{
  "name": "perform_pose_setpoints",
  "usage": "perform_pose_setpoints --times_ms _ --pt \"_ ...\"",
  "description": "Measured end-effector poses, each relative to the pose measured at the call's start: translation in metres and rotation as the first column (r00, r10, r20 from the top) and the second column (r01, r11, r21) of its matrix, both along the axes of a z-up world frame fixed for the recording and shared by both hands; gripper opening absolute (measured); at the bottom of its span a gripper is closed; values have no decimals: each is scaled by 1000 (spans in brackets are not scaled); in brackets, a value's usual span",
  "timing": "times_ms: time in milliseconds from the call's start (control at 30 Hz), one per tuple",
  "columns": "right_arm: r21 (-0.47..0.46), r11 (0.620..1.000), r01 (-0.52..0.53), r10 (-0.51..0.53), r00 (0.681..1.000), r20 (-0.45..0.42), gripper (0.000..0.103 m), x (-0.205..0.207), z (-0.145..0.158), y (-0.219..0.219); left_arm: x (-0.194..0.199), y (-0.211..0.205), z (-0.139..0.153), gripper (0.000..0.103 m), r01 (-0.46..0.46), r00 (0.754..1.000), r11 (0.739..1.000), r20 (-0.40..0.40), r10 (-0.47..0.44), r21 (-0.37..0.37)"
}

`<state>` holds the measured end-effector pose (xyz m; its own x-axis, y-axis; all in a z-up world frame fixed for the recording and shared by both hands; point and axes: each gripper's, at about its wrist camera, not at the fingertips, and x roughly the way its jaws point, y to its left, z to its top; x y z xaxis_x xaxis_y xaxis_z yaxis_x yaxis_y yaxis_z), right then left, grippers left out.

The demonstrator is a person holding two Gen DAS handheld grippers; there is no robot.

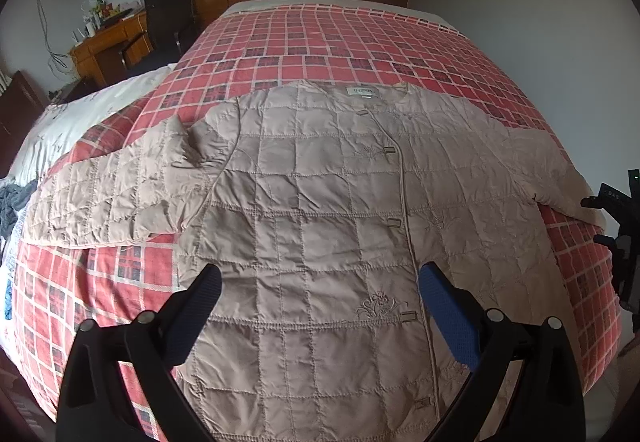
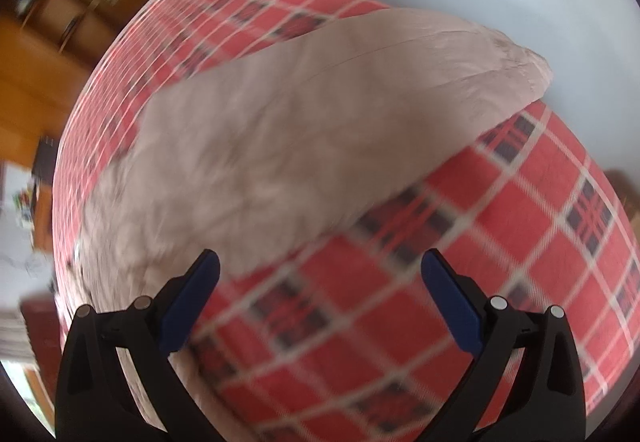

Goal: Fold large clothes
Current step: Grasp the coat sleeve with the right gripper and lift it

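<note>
A beige quilted jacket (image 1: 320, 201) lies spread face up on a bed with a red plaid cover (image 1: 320, 37), collar at the far side, both sleeves stretched outward. My left gripper (image 1: 320, 282) hovers open over the jacket's lower front, nothing between its blue pads. The right gripper's black body (image 1: 624, 234) shows at the right edge, beside the right sleeve's cuff. In the blurred right wrist view, my right gripper (image 2: 320, 274) is open above the plaid cover, just short of the jacket's sleeve (image 2: 300, 129), which runs up to the cuff (image 2: 524, 65).
A white quilt (image 1: 80, 117) and dark cloth (image 1: 12, 201) lie at the bed's left side. A wooden desk (image 1: 108, 41) with a black chair (image 1: 168, 21), shelves and wardrobes stand behind. A white wall runs along the bed's right edge.
</note>
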<state>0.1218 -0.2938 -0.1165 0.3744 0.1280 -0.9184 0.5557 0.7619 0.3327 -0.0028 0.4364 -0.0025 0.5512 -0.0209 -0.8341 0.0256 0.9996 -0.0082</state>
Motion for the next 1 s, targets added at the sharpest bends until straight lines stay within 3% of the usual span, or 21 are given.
perform_pose_setpoints --times_ms 100,267,300,367,433,500,567,667,800,967,1000 --pt "14 997 71 -71 998 2 100 10 -13 -28 2 -1 -2 99 0 1000 1000 -7 0 11" --pt "80 985 152 -155 988 24 89 16 -26 -52 5 4 -5 99 -21 1000 1000 -14 21 18" --pt "80 983 164 -167 985 34 80 18 -25 -57 6 5 -5 99 -26 1000 999 -14 26 19" --pt "79 979 187 -190 981 36 72 22 -26 -66 7 7 -6 99 -33 999 999 -15 33 18" --pt "82 974 211 -215 975 46 54 23 -26 -74 8 8 -6 99 -33 999 999 -15 33 19" --pt "75 974 215 -218 975 44 26 24 -26 -79 8 9 -6 99 -31 999 999 -14 32 20" --pt "117 971 206 -215 974 71 12 26 -26 -83 9 10 -7 99 -30 999 999 -13 31 22" --pt "81 979 189 -198 972 125 7 28 -7 -77 10 12 -7 99 -31 999 999 -11 31 22" --pt "8 995 100 -99 961 259 5 36 39 -43 12 20 -6 99 -49 999 999 -8 49 8" --pt "-67 993 -99 118 908 401 5 53 93 32 17 36 -4 99 -81 997 997 -1 81 -13" --pt "-80 982 -171 188 883 430 5 58 104 58 18 41 -4 99 -88 996 996 -4 88 -25"
